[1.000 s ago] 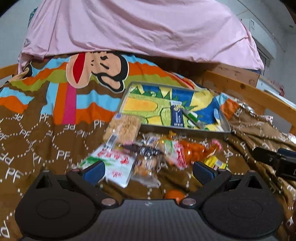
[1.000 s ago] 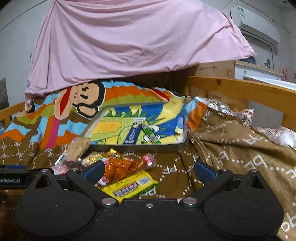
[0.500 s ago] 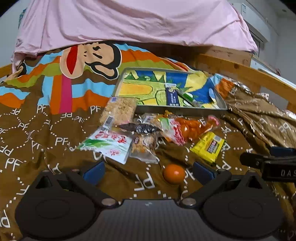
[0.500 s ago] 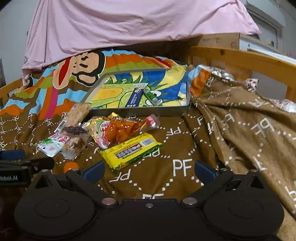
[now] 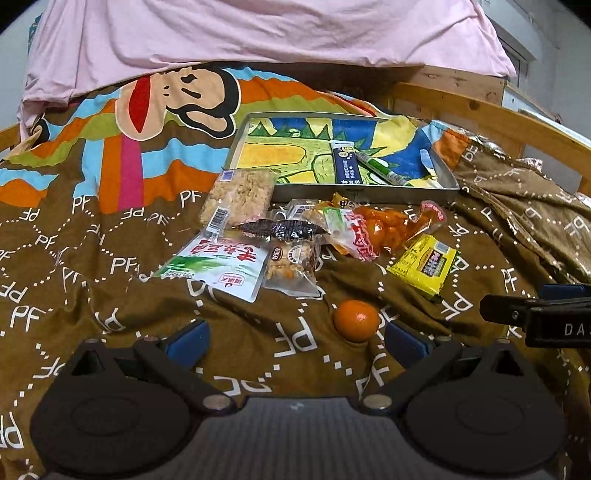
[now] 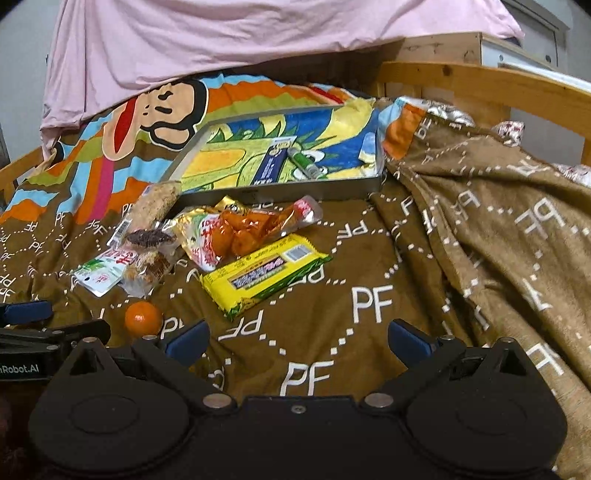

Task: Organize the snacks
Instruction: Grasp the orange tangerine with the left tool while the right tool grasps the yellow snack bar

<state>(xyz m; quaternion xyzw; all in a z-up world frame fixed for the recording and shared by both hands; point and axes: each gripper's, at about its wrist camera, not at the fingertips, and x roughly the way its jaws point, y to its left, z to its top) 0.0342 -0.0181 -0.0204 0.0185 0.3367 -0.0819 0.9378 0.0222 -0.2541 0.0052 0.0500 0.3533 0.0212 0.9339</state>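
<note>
Both the left gripper and right gripper are hovering spread and empty over the brown blanket, snack packets lying before the tray.

The blanket is brown with white dotted "PF" lettering and bright stripes further back. The tray is grey, its lining yellow, green and blue. One packet is yellow, the round fruit orange, the sheet pink; the dark wrapper looks black, perhaps.
</note>
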